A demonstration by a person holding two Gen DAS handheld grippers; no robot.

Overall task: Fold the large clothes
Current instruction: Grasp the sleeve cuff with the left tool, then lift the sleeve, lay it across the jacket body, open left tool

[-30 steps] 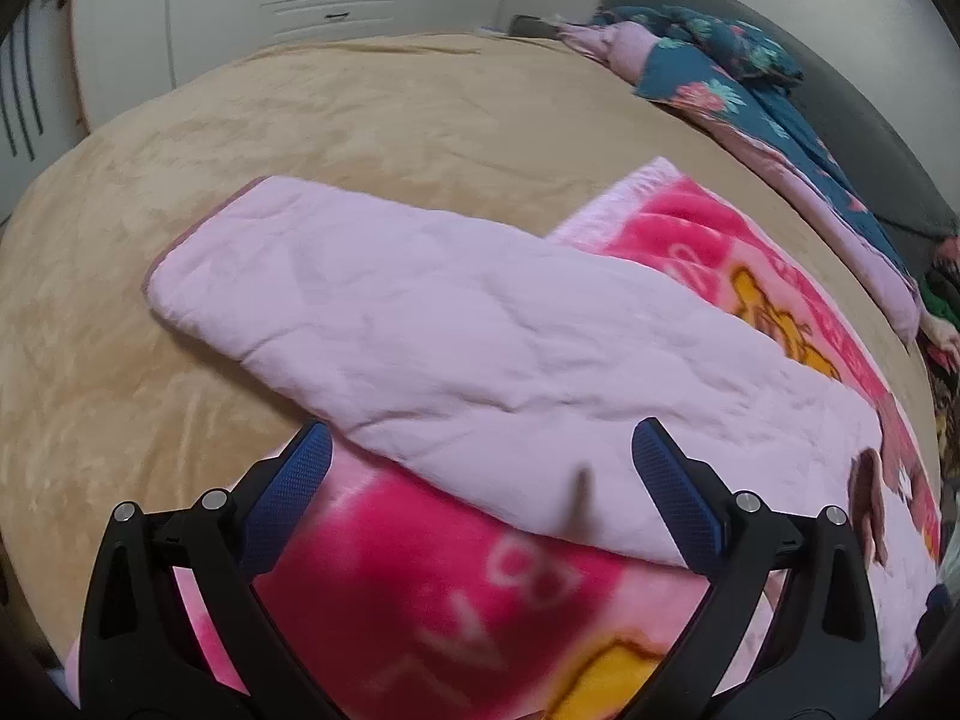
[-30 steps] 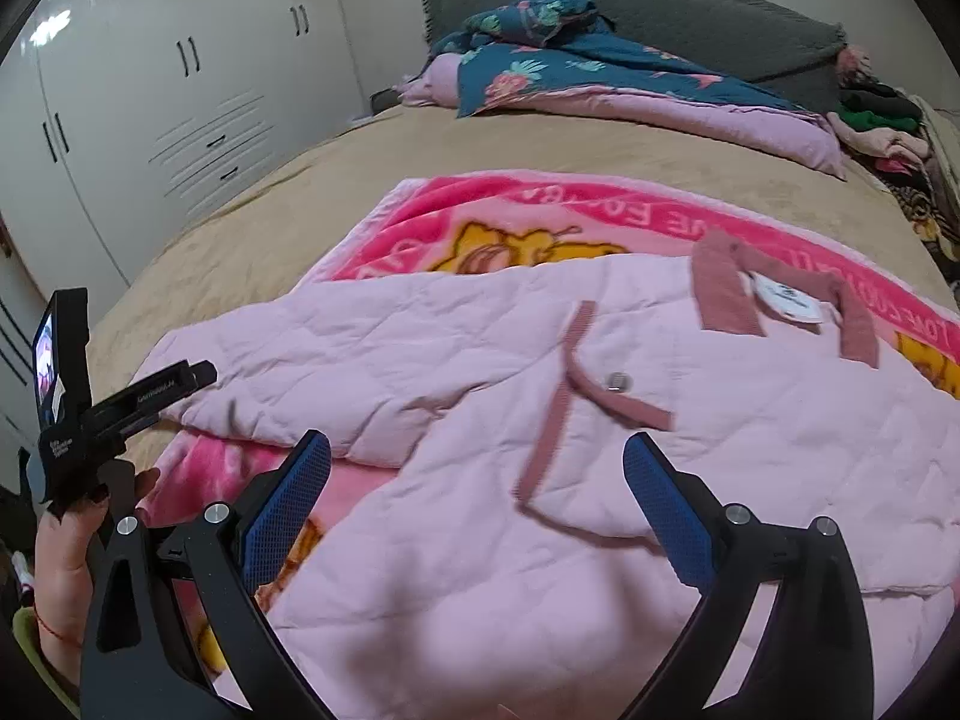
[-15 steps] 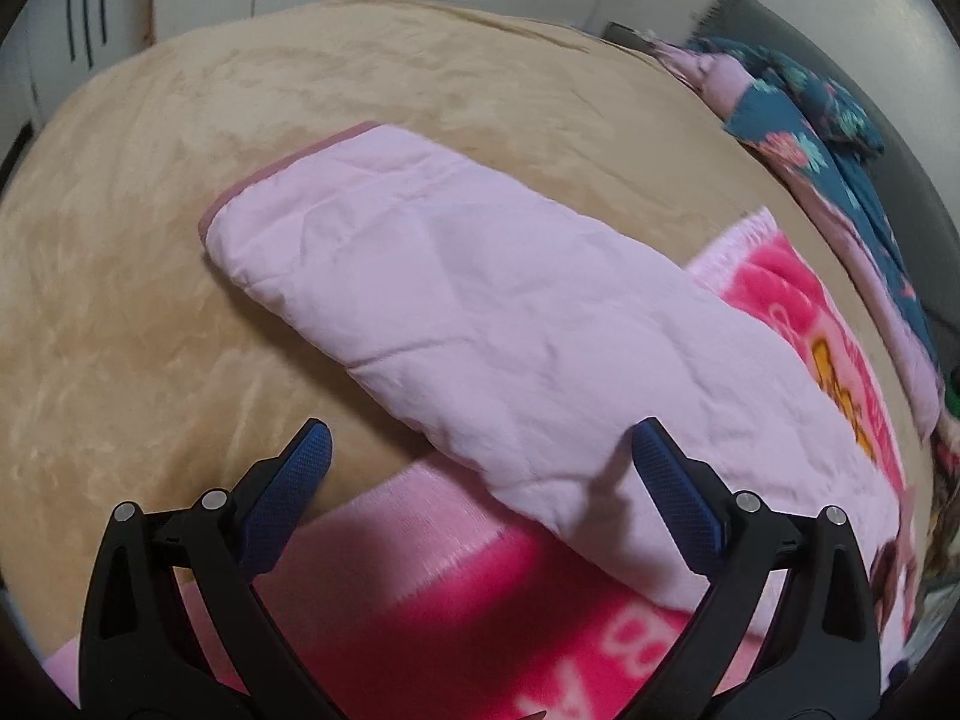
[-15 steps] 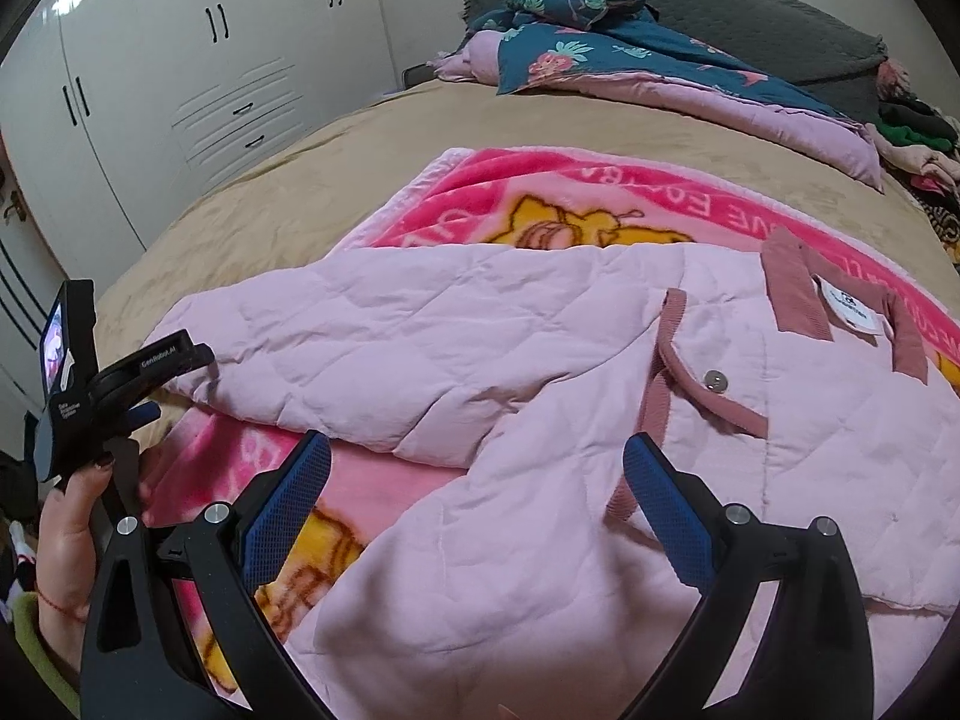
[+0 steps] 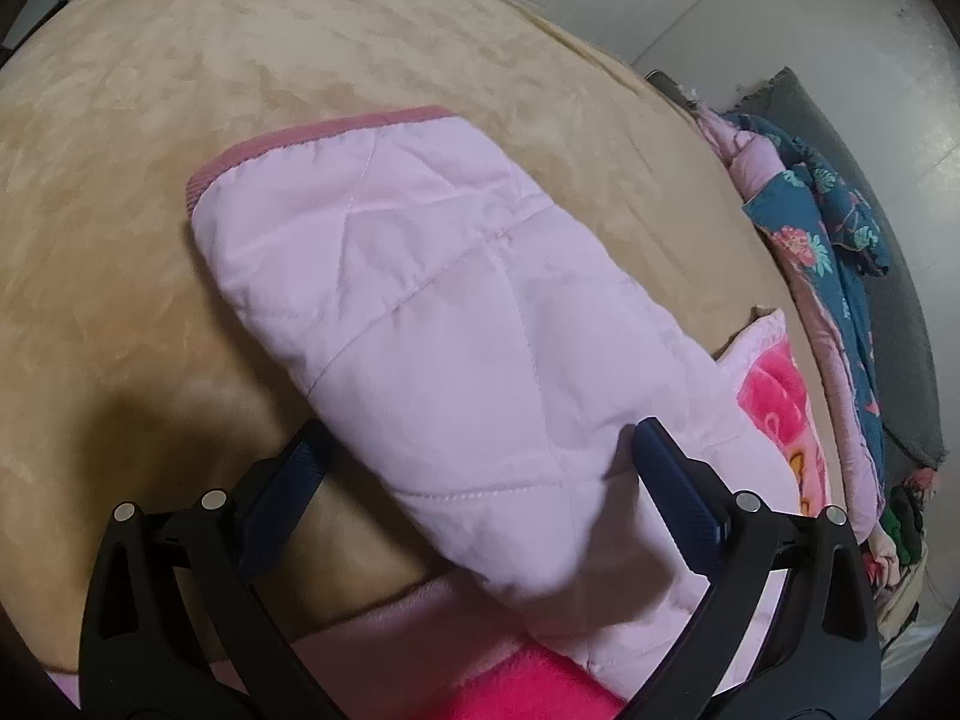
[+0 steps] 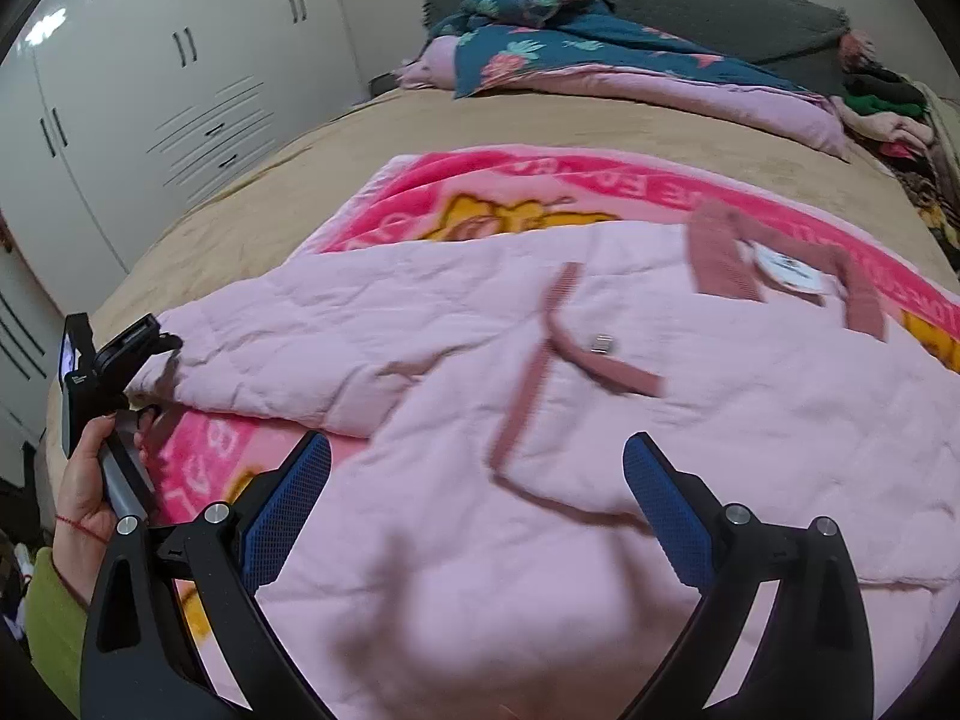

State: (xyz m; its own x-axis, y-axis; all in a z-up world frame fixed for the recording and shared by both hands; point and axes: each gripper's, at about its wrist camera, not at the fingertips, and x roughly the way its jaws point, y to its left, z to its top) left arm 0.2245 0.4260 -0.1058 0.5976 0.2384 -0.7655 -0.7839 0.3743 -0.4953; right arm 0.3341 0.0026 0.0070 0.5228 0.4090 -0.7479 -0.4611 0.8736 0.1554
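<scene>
Tan bedspread (image 5: 180, 120) fills most of the left wrist view. Pink cartoon blanket (image 6: 540, 192) spread on it, mid-frame in the right wrist view. Quilted pink jacket (image 6: 660, 420) lies on the blanket, centre to lower right; its sleeve (image 5: 432, 312) runs to the upper left onto the bedspread. Left gripper (image 5: 480, 474) jaws wide apart, straddling the sleeve, nothing clamped. Right gripper (image 6: 477, 510) wide open over the jacket body, empty. Hand (image 6: 90, 480) at left edge holds the left tool.

Home bedroom, tan-covered bed (image 6: 600, 126), white wardrobes (image 6: 150, 90), grey headboard (image 6: 690, 0)
</scene>
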